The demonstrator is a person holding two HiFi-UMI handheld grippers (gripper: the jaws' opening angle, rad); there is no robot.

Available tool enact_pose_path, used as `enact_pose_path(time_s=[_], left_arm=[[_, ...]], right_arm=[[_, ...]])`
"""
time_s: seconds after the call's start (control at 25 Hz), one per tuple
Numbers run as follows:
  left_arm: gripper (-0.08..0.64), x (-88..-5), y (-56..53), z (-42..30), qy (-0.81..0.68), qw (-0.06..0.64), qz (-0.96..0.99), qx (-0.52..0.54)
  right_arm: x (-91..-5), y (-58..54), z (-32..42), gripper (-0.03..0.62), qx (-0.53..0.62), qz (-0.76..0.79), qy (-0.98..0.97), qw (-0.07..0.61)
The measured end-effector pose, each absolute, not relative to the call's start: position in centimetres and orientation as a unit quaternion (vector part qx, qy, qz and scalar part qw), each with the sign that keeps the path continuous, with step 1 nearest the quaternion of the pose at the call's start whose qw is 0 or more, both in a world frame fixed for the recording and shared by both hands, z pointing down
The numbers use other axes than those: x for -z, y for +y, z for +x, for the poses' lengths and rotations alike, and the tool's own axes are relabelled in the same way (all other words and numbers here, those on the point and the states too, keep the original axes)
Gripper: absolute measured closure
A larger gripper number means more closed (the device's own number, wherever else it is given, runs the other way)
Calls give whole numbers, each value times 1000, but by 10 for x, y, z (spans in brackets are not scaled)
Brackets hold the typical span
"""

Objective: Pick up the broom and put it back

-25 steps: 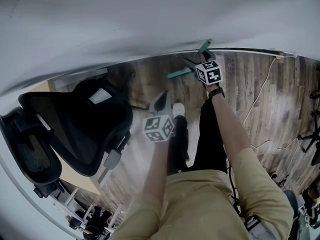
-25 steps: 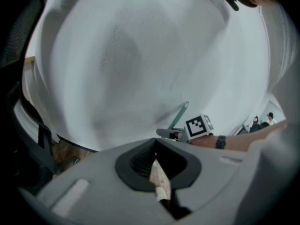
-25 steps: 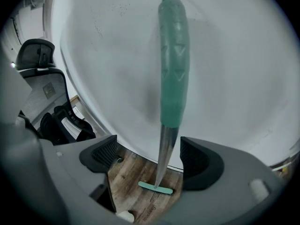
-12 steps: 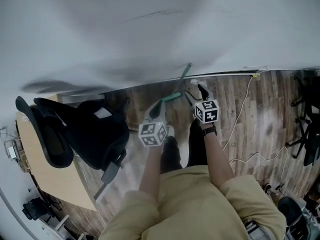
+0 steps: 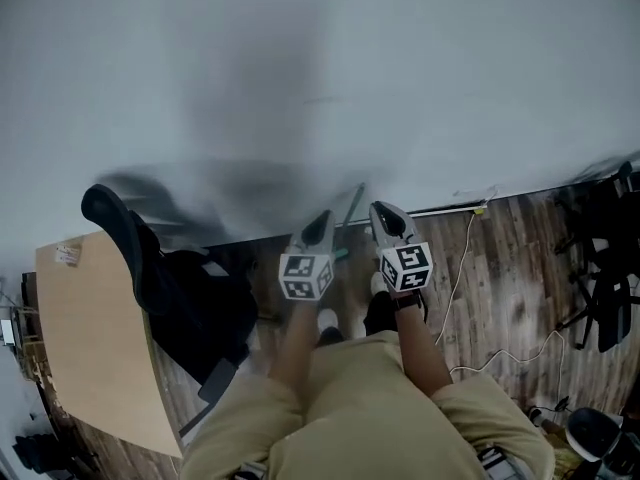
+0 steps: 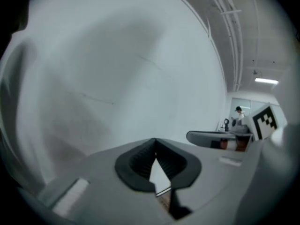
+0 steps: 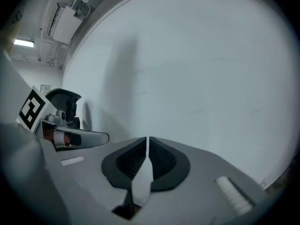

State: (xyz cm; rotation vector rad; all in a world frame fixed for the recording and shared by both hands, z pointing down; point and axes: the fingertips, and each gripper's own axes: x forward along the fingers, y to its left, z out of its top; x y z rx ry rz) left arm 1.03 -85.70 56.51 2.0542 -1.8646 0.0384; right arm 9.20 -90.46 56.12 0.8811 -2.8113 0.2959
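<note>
White wall [image 5: 320, 68] meets wood-plank floor [image 5: 515, 268]; a black office chair [image 5: 190, 293] stands beside a pale desk [image 5: 95, 348].

I wear a tan shirt [image 5: 370, 408] whose sleeves leave the forearms bare, dark trousers [image 5: 383, 313] and a white shoe [image 5: 327, 320]. A black strap [image 5: 407, 301] circles my right wrist. My left gripper [image 5: 320, 218] and right gripper [image 5: 384, 210] share one build: smooth grey shell, tapered nose, black ribbed pads [image 7: 161, 162]. Each carries a white cube [image 5: 305, 276] printed with black square markers. The right gripper's jaws are closing, with nothing between them.
</note>
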Motion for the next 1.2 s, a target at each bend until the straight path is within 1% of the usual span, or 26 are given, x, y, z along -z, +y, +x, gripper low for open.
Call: enact_pose_path(time_s=[0.04, 0.08, 0.24, 0.52, 0.92, 1.2], left_arm=[[560, -554, -858, 12, -659, 173, 732, -12], [560, -544, -858, 13, -656, 163, 737, -11], [560, -508, -857, 22, -645, 127, 753, -8], [560, -454, -849, 36, -631, 70, 773, 1], [560, -427, -825, 63, -604, 46, 796, 1], [560, -429, -801, 75, -593, 43, 804, 3]], right_arm=[[-546, -902, 91, 580, -90, 299, -947, 77], [-532, -899, 91, 585, -80, 300, -948, 67], [-494, -889, 97, 586, -50, 318, -946, 47], [-450, -883, 119, 586, -31, 361, -932, 16], [-422, -862, 159, 586, -29, 405, -913, -18], [-423, -834, 176, 586, -32, 418, -908, -22]])
